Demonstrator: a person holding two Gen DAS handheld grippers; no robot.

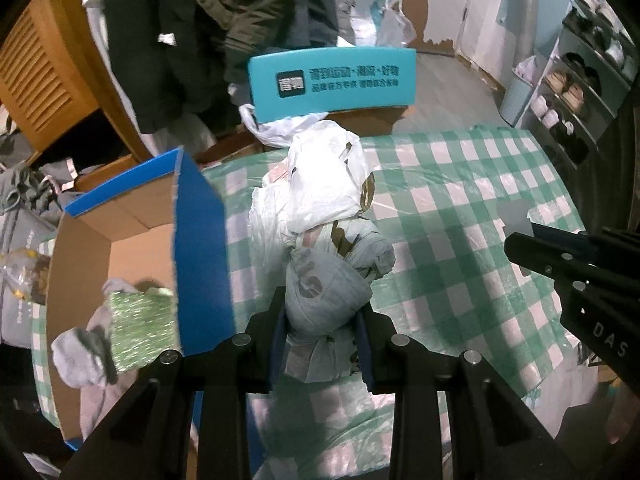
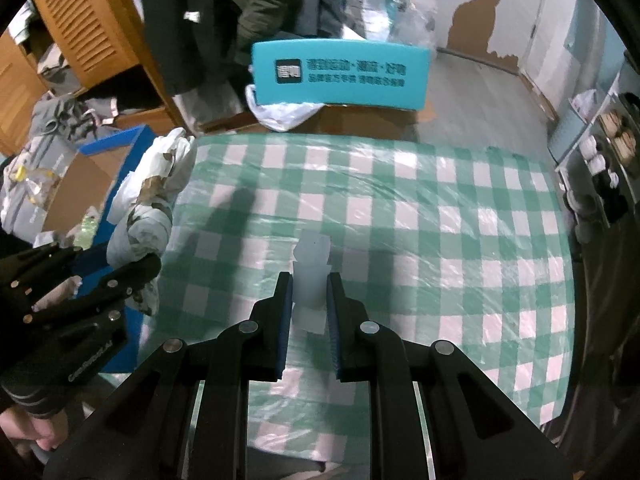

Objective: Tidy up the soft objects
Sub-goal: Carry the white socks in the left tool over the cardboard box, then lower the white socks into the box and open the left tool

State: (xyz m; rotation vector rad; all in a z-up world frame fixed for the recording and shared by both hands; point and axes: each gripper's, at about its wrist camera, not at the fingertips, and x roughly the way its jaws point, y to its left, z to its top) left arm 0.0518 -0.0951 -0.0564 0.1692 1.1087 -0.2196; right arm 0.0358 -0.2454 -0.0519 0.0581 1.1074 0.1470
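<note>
My left gripper (image 1: 323, 320) is shut on a long white patterned cloth bundle (image 1: 324, 216) that stretches forward over the green checked tablecloth (image 1: 460, 208). The bundle also shows in the right wrist view (image 2: 148, 200), next to the left gripper (image 2: 120, 280). My right gripper (image 2: 309, 304) is shut on a small pale translucent piece (image 2: 310, 276), held above the tablecloth (image 2: 400, 208). The right gripper shows at the right edge of the left wrist view (image 1: 560, 256). An open cardboard box with blue outer walls (image 1: 200, 248) stands to the left and holds a green sponge-like item (image 1: 140, 328) and grey-white socks (image 1: 80, 352).
A teal sign (image 1: 332, 80) stands beyond the table's far edge, with plastic bags (image 1: 280, 128) under it. Dark coats (image 1: 200, 20) hang behind. A wooden cabinet (image 1: 40, 80) is at the left, a shoe rack (image 1: 580, 80) at the right.
</note>
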